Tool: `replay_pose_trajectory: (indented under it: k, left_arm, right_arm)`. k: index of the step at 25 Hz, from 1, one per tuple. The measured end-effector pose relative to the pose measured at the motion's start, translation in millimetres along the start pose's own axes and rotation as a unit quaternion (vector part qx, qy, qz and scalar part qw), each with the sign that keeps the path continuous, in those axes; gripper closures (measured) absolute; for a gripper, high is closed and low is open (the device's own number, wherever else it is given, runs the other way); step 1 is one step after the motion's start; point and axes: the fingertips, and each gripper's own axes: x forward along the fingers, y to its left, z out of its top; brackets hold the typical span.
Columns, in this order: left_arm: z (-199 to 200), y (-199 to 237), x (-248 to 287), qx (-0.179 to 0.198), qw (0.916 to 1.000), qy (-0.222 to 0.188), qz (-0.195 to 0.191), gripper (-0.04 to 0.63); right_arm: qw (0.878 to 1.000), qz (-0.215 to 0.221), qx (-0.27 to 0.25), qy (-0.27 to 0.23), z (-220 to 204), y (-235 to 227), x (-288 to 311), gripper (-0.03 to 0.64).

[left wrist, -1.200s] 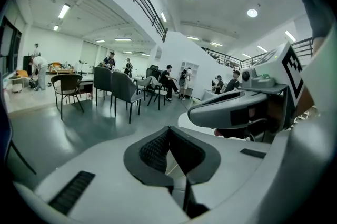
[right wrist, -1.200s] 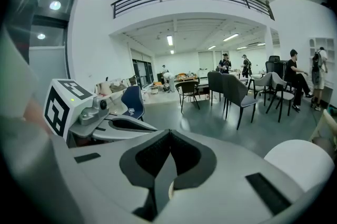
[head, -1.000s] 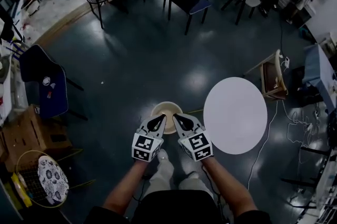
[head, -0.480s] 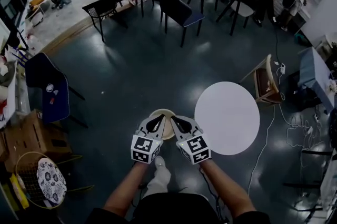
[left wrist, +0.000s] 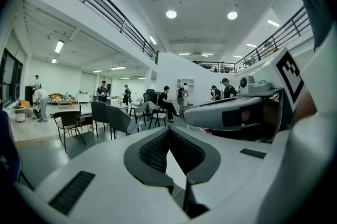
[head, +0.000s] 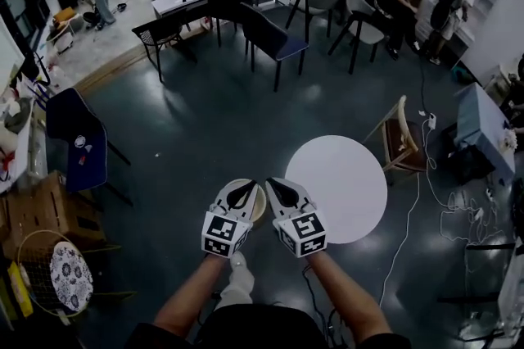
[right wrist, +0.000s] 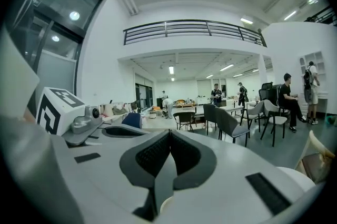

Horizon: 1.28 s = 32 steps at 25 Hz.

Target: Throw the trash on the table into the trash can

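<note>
A pale round trash can [head: 255, 206] stands on the dark floor just in front of the person's feet. Both grippers are held side by side above it. My left gripper [head: 244, 192] is over the can's left half and my right gripper [head: 274, 188] is over its right rim. Both are shut with nothing between the jaws, as the left gripper view [left wrist: 169, 136] and the right gripper view [right wrist: 169, 139] also show. The round white table [head: 337, 188] stands right of the can, and its top is bare. No trash shows anywhere.
A wooden chair [head: 397, 141] stands right of the table, with cables [head: 409, 216] on the floor. A blue chair [head: 75, 141], a cardboard box [head: 37, 212] and a wire basket [head: 57, 278] are at the left. Dark chairs [head: 270, 40], tables and several people fill the back.
The head view has tilted up and shows more of the room. The white table now sits further left and up in the picture. Both grippers stay shut together over the can.
</note>
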Motion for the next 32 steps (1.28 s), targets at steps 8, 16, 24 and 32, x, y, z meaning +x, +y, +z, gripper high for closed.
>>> replay_pose_trajectory:
  k: [8,16,24,32]
  left_arm:
    - [29,-70,-22,0.032,0.9994,-0.012,-0.009,0.580]
    - [36,-136,-65,0.048,0.9987,-0.014,-0.006,0.580]
    - [34,-200,-107,0.057,0.9981,-0.025,-0.004,0.580]
    - [26,-251,-145,0.057,0.9980,-0.029,-0.001,0.580]
  right_arm:
    - [0.999,-0.013,-0.004,-0.040,21,1,-73,0.600]
    - [0.998,-0.012,-0.013,-0.060,26,20,-149,0.600]
    - [0.997,-0.009,-0.024,-0.072,18,44,-220,0.600]
    - [0.997,-0.014,-0.025,-0.074,6,62,-279,0.600]
